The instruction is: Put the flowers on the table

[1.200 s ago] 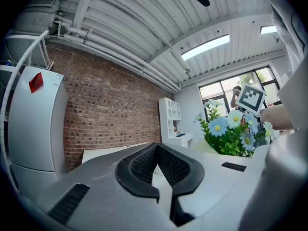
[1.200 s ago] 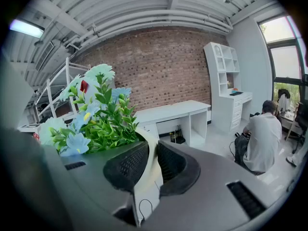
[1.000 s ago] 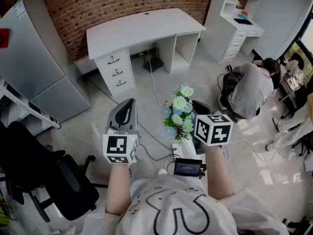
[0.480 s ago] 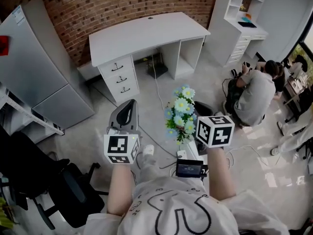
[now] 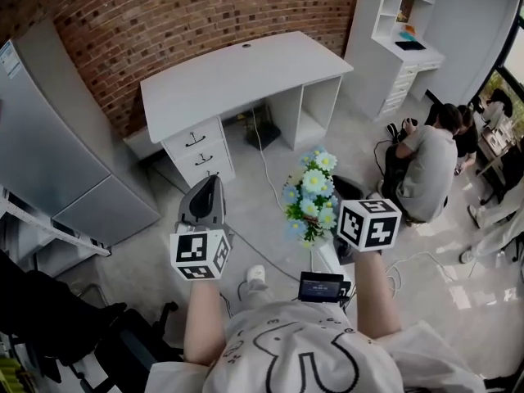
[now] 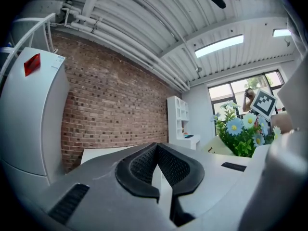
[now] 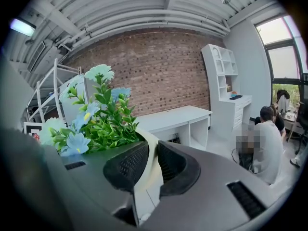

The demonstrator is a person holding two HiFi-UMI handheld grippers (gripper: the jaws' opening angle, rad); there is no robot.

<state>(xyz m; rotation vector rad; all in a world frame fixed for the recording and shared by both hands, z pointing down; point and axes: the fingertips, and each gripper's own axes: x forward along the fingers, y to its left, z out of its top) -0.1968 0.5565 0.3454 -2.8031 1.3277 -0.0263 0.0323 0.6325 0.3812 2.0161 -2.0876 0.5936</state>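
Note:
A bunch of blue and white flowers (image 5: 311,195) with green leaves stands in a cream pot, held up over the floor. My right gripper (image 5: 340,193) is shut on the pot's rim (image 7: 147,170), and the flowers (image 7: 96,119) rise at its left. My left gripper (image 5: 209,185) is beside them at the left, shut with nothing between its jaws (image 6: 158,160). In the left gripper view the flowers (image 6: 243,131) show at the right. The white table (image 5: 237,68) stands ahead against the brick wall, its top bare.
Drawers (image 5: 196,146) sit under the table's left side, with cables (image 5: 262,158) on the floor before it. A grey cabinet (image 5: 57,154) stands at the left and white shelves (image 5: 401,31) at the right. A person (image 5: 430,158) sits on the floor at the right.
The person has stepped a little toward the white table, carrying the flowers along. Both grippers keep their hold and spacing.

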